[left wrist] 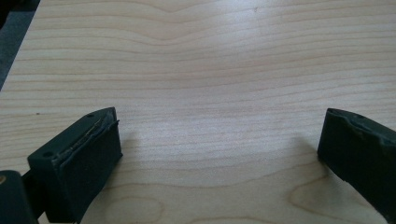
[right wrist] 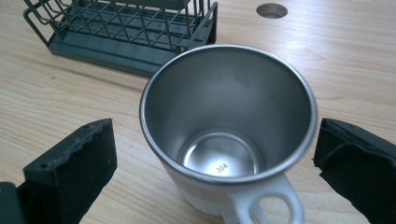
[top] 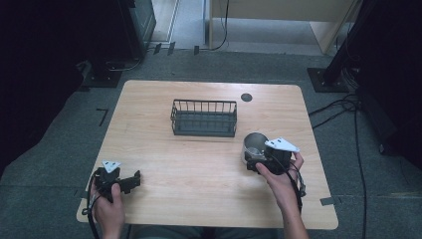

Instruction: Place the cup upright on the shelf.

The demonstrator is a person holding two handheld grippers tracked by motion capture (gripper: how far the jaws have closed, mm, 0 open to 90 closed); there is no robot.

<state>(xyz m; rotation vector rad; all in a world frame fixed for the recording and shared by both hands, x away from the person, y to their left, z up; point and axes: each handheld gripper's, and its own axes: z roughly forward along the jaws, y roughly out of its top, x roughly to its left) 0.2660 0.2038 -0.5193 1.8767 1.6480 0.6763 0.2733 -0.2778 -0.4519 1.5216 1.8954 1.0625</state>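
Note:
A steel-lined mug [right wrist: 229,126] with a white outside and a white handle stands upright and empty on the wooden table [top: 199,164], right of centre [top: 254,144]. My right gripper [right wrist: 215,158] is open, with one jaw on each side of the mug and a gap on both sides. In the high view the right gripper [top: 259,162] sits just on the near side of the mug. My left gripper [top: 130,180] rests low near the table's front left, open, with bare wood between its jaws [left wrist: 219,154].
A dark wire basket [top: 204,118] stands empty at the middle of the table, just behind and left of the mug [right wrist: 126,32]. A round cable hole [top: 246,97] lies near the far edge. Cables and stand bases lie on the floor around.

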